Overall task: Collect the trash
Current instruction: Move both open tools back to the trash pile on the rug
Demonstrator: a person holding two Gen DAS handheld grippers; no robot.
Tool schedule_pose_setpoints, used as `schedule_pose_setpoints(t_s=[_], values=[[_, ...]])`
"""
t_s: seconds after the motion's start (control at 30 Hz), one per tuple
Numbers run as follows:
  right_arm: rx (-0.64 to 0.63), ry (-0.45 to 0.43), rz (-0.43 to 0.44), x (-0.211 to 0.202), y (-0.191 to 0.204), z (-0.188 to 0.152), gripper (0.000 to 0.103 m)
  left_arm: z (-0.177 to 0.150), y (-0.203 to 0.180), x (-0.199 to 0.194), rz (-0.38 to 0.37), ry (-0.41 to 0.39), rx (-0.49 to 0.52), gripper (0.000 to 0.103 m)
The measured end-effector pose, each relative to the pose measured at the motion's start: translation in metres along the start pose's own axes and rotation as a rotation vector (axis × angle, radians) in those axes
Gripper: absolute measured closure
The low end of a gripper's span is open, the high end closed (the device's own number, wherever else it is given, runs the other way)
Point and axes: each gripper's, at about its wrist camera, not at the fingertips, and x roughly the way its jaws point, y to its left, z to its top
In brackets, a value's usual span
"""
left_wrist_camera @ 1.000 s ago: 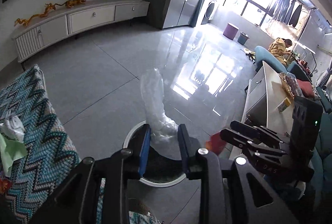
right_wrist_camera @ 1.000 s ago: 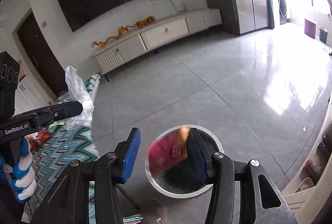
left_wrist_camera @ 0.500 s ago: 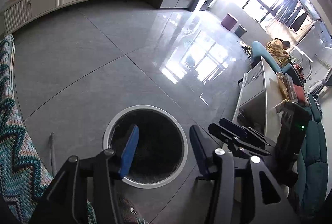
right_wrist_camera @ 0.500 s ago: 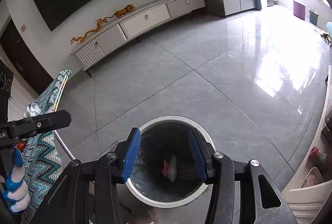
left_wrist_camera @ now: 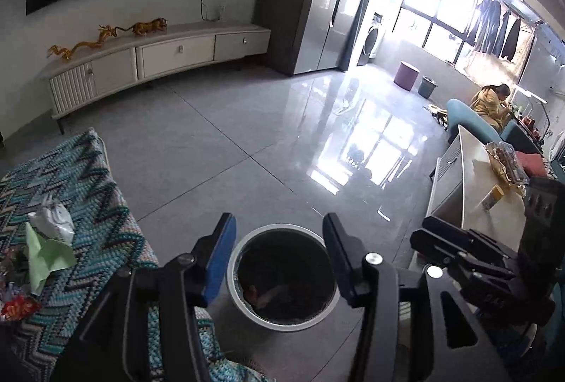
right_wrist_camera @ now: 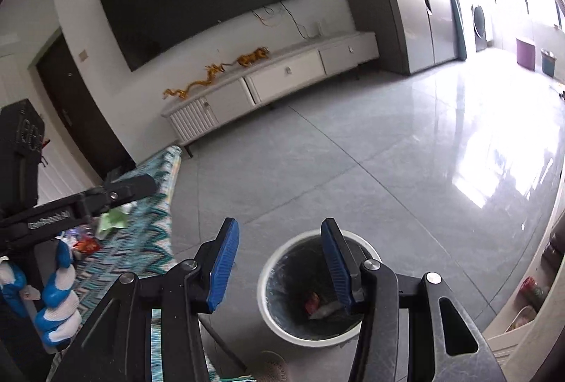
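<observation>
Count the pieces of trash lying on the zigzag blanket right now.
3 at least: a crumpled white wrapper, a green paper beside it, and a red wrapper nearest the camera. Dark clutter at the blanket's left edge may hide more.

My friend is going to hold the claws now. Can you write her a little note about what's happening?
Left claw: open, holding nothing, above the bin.
Right claw: open, holding nothing, beside it.
Round white-rimmed bin with a dark liner: on the grey floor, with a red wrapper and a clear plastic scrap inside.
Left to collect from the zigzag-patterned teal blanket: crumpled white tissue, green paper, small red wrapper.
</observation>
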Motion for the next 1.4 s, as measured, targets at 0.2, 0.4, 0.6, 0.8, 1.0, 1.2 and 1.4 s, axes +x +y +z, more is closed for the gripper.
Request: schedule_pose_setpoints(t_s=[0.2,0.4,0.6,0.8,1.0,1.2,1.4], values=[[-0.089,-0.101,0.047,-0.062,0.05,0.02,0.056,0.0,0.007,-0.073,0.052,-0.093,0.004,0.054],[-0.2,-0.177,0.12,-0.116,0.12,0.032,0.056,-0.008,0.034,-0.161,0.133,-0.214,-0.02,0.054],[-0.309,-0.213,0.202,-0.148,0.192,0.039,0.056,-0.027,0.096,-0.256,0.284,-0.337,-0.093,0.054],[-0.417,-0.213,0.309,-0.151,0.267,0.048,0.051,-0.054,0.163,-0.315,0.399,-0.394,-0.191,0.054],[-0.469,-0.17,0.433,-0.119,0.325,0.054,0.048,-0.09,0.218,-0.323,0.45,-0.389,-0.302,0.047],[-0.469,-0.072,0.483,-0.052,0.357,0.051,0.048,-0.117,0.26,-0.287,0.44,-0.304,-0.377,0.047],[-0.386,0.055,0.423,0.044,0.347,0.049,0.048,-0.143,0.291,-0.236,0.417,-0.204,-0.441,0.047]])
